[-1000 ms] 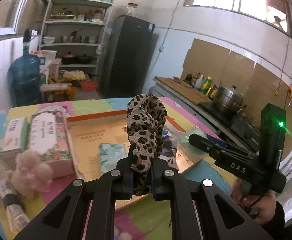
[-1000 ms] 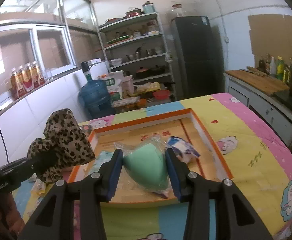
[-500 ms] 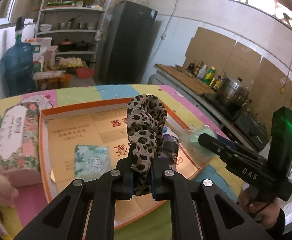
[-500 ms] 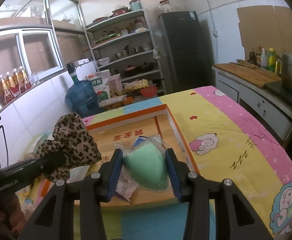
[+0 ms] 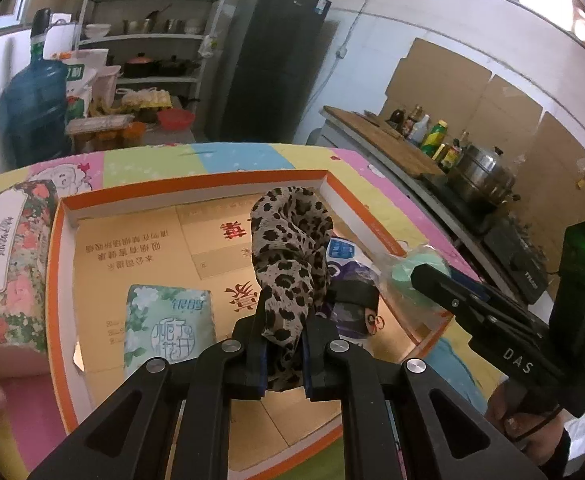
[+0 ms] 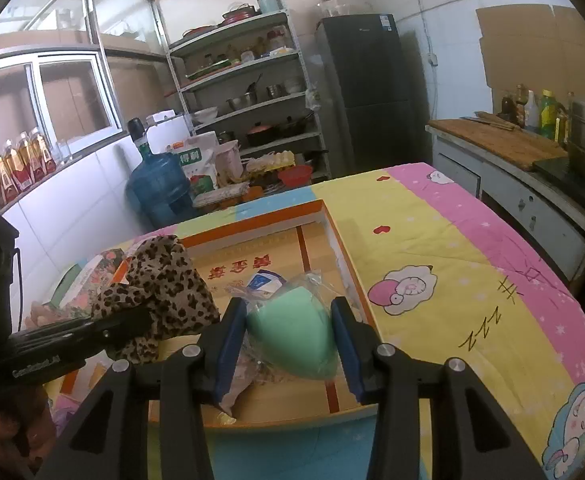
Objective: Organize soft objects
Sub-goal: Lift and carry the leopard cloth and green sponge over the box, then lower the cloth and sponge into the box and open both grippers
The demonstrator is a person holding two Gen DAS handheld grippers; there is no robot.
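A cartoon-print tablecloth (image 6: 444, 240) is covering the table in a kitchen with one fridge (image 6: 366, 88), one shelf rack (image 6: 248, 92) and one water jug (image 6: 160, 192). One shallow cardboard box (image 5: 58, 280) is lying on it. Over the box, the left gripper (image 5: 285, 354) is clamping one leopard-print cloth (image 5: 288, 256); the right gripper (image 6: 288, 344) is squeezing one bagged green sponge (image 6: 296, 332).

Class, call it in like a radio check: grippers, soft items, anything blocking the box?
Left gripper shut on leopard cloth. Right gripper shut on bagged green sponge. Both over box; tissue pack inside.
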